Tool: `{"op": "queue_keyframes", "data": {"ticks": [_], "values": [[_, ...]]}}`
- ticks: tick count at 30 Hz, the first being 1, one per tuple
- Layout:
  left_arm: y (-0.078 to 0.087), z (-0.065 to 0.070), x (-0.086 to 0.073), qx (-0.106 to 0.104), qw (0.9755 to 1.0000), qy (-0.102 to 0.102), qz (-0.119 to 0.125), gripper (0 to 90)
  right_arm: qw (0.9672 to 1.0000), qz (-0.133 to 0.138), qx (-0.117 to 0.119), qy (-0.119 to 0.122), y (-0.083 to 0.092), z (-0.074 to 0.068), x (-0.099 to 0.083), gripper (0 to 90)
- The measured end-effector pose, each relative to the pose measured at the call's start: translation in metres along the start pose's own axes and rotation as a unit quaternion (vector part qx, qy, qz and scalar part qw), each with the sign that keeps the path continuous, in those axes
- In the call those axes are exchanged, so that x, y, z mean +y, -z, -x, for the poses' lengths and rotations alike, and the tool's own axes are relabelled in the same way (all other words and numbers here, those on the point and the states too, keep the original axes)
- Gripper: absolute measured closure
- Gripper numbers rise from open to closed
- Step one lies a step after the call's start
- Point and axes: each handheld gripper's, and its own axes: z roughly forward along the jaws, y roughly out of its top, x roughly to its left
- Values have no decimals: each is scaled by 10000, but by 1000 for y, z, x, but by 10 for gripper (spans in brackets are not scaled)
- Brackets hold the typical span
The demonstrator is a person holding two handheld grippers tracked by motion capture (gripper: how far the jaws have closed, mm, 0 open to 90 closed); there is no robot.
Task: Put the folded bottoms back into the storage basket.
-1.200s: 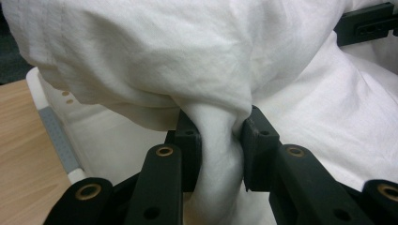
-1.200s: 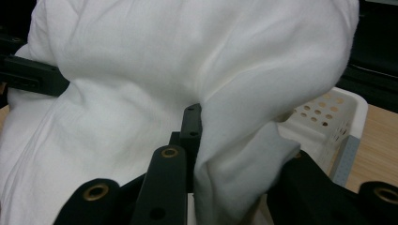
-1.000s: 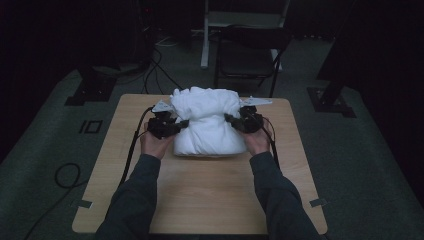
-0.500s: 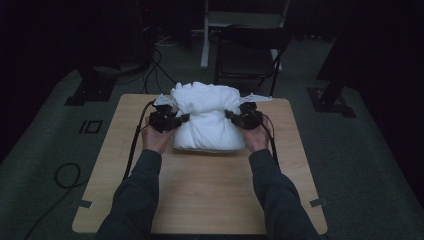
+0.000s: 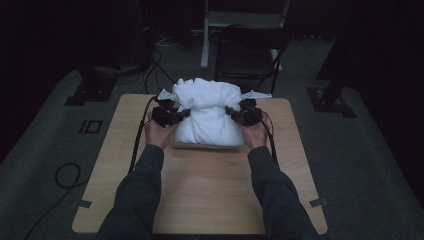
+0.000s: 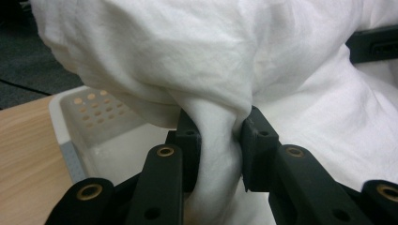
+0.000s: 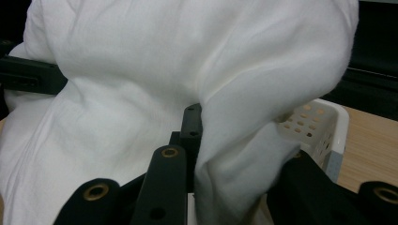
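Cloth white, crumpled, bunched over basket.

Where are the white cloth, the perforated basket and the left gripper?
white cloth (image 5: pixel 207 112): high view, middle of the bundle.
perforated basket (image 6: pixel 94 117): left gripper view, holed side wall.
left gripper (image 6: pixel 219 136): left gripper view, between its fingers.

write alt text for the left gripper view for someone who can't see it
Black two-jaw tongs rise from the bottom edge and pinch a twisted fold of a crumpled white cloth bundle that covers most of the picture. Beneath the cloth at left sits a white perforated plastic basket on a light wooden table.
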Motion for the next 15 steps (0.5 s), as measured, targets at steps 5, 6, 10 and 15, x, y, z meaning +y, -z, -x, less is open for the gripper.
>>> {"op": "queue_keyframes", "data": {"ticks": [5, 6, 10, 15], "values": [[-8, -6, -2, 53, 9999, 96, -28, 725, 10000, -29, -12, 18, -6, 1, 2, 746], [-8, -7, -2, 53, 9999, 103, -17, 725, 10000, -37, -14, 7, -7, 1, 3, 746], [-8, -8, -1, 80, 9998, 145, 62, 725, 10000, 1, -17, -47, -10, 3, 7, 746], [-6, -8, 8, 174, 9997, 103, 111, 726, 10000, 65, -35, -38, -10, 2, 14, 746]]}}
